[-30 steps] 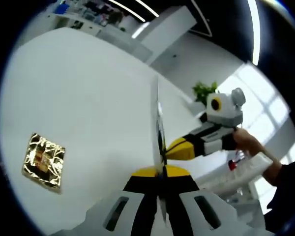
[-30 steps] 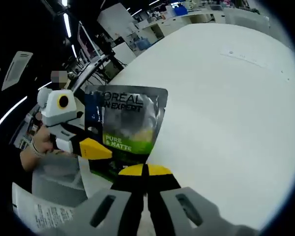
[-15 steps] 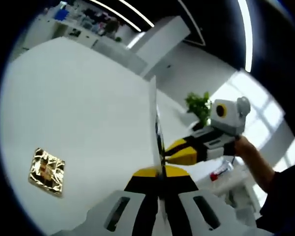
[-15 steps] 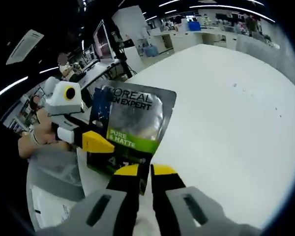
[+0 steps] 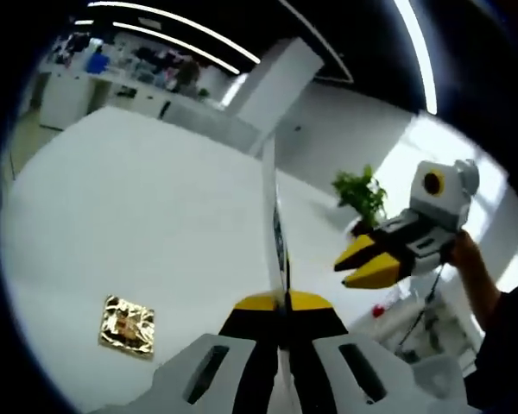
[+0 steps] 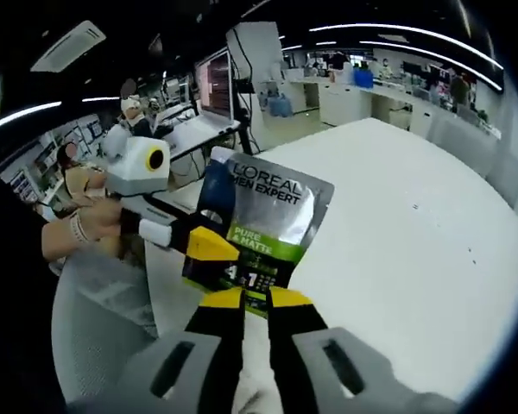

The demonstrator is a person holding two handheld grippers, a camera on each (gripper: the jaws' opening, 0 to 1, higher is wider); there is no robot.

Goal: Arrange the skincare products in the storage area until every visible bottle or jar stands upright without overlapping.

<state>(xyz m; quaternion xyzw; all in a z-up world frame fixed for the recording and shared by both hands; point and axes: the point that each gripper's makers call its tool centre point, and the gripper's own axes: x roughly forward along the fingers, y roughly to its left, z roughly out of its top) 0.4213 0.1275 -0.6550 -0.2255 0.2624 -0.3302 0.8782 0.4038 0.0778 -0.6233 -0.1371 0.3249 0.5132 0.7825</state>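
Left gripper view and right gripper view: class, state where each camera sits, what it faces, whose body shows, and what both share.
Left gripper view: rides the left gripper, facing the silver sachet edge-on over the white table; the right gripper and a hand show.
Right gripper view: rides the right gripper, facing the sachet's printed front; the left gripper and a hand show.
Shared: sachet, table.

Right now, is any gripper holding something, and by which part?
The left gripper is shut on the sachet, gripping it at one side edge. The right gripper is open beside it and holds nothing.
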